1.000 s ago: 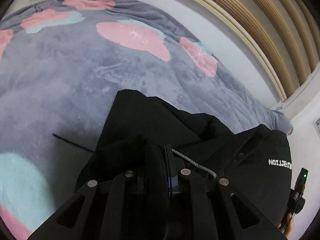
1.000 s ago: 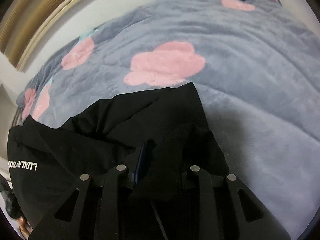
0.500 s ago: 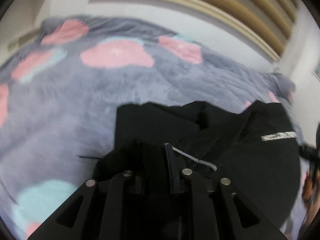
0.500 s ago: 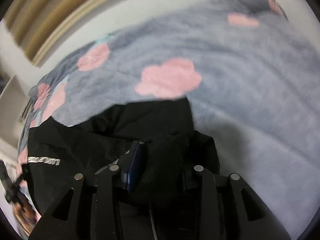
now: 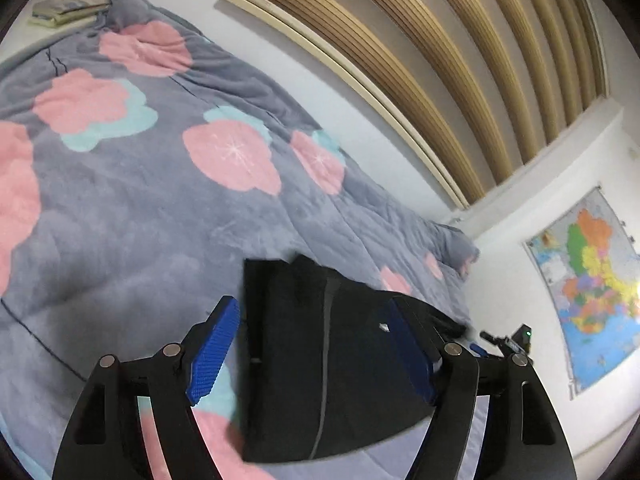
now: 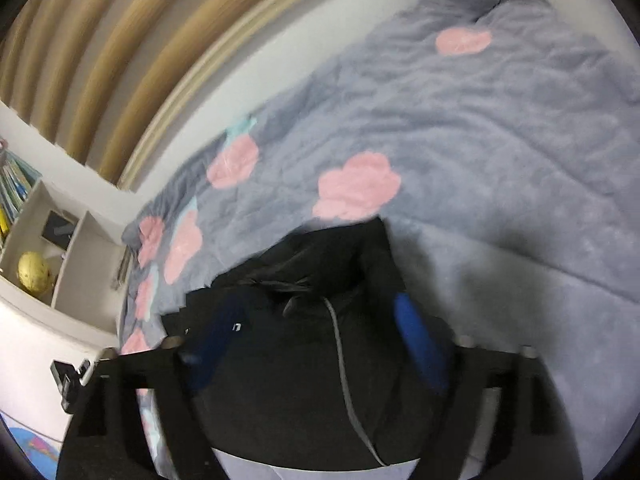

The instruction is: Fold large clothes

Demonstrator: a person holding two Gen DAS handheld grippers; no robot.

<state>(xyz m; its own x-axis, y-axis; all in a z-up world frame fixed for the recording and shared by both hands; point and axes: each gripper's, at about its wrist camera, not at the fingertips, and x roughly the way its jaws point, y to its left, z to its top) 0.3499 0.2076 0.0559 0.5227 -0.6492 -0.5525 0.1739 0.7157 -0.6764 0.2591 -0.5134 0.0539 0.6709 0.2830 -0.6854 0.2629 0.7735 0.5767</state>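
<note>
We judge the black garment (image 5: pixel 340 368) soft, limp and fairly heavy, likely to sag and slide out of any loose pinch, so we would take it by a firm edge or corner, near the pale drawcord (image 6: pixel 344 364), not mid-panel. It lies folded on the near part of the grey flowered blanket (image 5: pixel 132 208), below both tools. Our left gripper (image 5: pixel 316 350) and right gripper (image 6: pixel 320 340) have just been opening; both now stand wide, the cloth seen between the blue pads but not pressed by them. Around us: a slatted headboard (image 5: pixel 460 80) far off, a wall map (image 5: pixel 592 292) at right, a shelf (image 6: pixel 52 248) at left. Nothing blocks the garment.
</note>
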